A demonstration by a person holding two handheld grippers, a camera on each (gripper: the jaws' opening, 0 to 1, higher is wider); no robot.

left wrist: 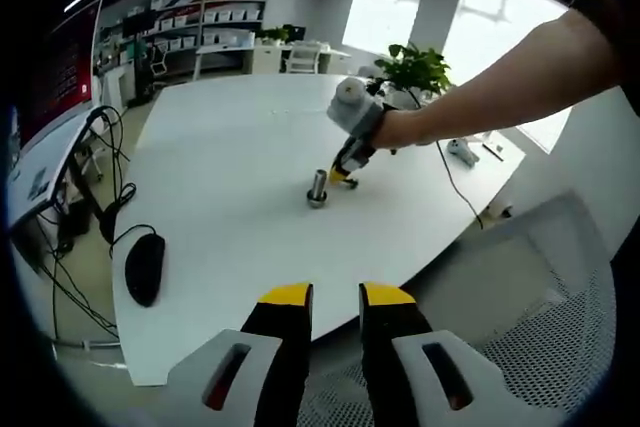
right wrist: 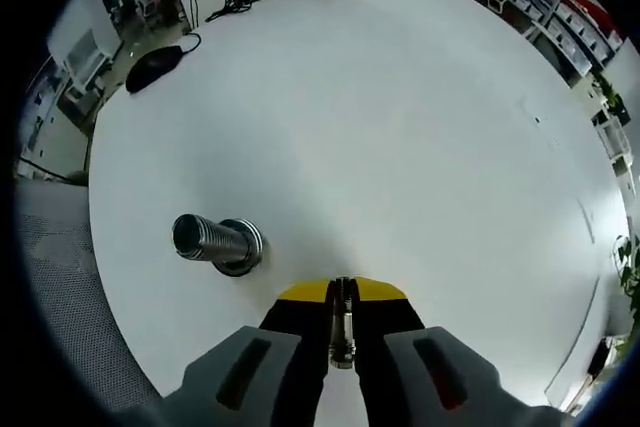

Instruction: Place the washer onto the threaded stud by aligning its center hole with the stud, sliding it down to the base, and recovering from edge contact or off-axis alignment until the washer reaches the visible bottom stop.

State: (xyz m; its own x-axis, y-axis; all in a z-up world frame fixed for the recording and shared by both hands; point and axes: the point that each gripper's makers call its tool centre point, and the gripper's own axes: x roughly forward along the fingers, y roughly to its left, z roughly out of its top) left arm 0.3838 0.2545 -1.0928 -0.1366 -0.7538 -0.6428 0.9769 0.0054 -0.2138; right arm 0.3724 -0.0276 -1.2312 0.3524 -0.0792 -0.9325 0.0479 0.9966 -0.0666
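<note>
The right gripper [right wrist: 342, 297] pinches the washer [right wrist: 342, 332] edge-on between its yellow-tipped jaws, low over the white table [right wrist: 400, 127], just right of the upright threaded stud [right wrist: 215, 240]. The left gripper [left wrist: 336, 297] hangs back near the table's edge, jaws parted and holding nothing. A black mouse [left wrist: 145, 267] lies at far left.

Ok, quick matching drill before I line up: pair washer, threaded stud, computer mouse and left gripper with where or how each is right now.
1. washer
2. threaded stud
3. computer mouse
4. left gripper

a. jaws apart, holding nothing
b. standing on the white table, bare of any washer
c. lying near the table edge, cable attached
d. clamped on edge between the right gripper jaws

Pairs: 1-d, 2-b, 3-c, 4-a
</note>
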